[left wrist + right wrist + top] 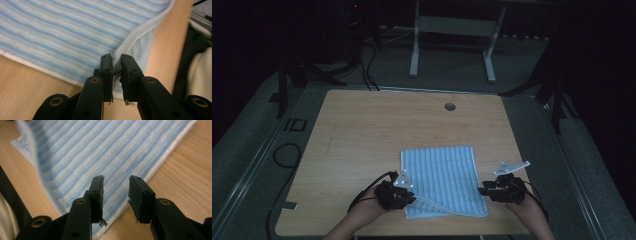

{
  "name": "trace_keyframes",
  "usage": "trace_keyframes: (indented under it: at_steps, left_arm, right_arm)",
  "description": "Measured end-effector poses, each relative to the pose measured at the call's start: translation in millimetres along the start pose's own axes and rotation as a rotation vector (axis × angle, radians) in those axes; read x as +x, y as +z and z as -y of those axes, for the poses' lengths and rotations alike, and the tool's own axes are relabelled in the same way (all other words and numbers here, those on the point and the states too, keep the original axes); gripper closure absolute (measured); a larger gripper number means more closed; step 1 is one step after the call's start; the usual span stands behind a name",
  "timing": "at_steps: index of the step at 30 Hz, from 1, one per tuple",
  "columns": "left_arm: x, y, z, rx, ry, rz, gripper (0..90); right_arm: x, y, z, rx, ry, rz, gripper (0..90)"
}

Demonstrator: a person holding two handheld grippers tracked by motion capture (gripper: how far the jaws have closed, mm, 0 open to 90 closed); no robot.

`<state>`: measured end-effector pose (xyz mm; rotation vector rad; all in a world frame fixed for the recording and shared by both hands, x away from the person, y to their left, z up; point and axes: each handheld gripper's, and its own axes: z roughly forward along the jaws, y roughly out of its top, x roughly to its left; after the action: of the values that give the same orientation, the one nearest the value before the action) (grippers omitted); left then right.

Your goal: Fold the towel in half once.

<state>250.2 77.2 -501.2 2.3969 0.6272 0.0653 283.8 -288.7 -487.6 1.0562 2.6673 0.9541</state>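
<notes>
Wooden table (362, 130) bears a soft, limp towel (442, 170); left gripper (116, 65) pinches its near hem, right gripper (115, 185) gapes above the near-right edge, best gripped there.

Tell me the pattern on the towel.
The towel has light blue and white stripes with a white hem, clearest in the right gripper view.

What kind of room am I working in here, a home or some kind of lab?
Most likely a lab or recording workspace, not a home. The light wooden table has a round cable hole, black cables trail over the grey carpeted floor, and a white metal stand frame stands behind in the dim room.
</notes>
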Motion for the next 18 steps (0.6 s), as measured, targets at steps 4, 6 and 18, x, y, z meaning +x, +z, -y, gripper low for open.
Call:
trace_keyframes:
  at_steps: [4,6,18]
  left_arm:
    - [-12.2,-2.5,5.6,0.069,0.044,0.08,68.7]
    - [-13.4,-4.1,7.7,0.078,0.041,0.061,59.7]
    - [40.4,-9.1,4.0,0.034,-0.101,-0.057,42.4]
  right_arm:
    - [-1.3,0.5,1.0,0.005,0.006,-0.001,64.0]
    - [-2.2,0.4,0.6,0.006,0.006,0.002,63.9]
    - [-24.0,-0.4,-26.7,-0.004,-0.01,0.037,59.8]
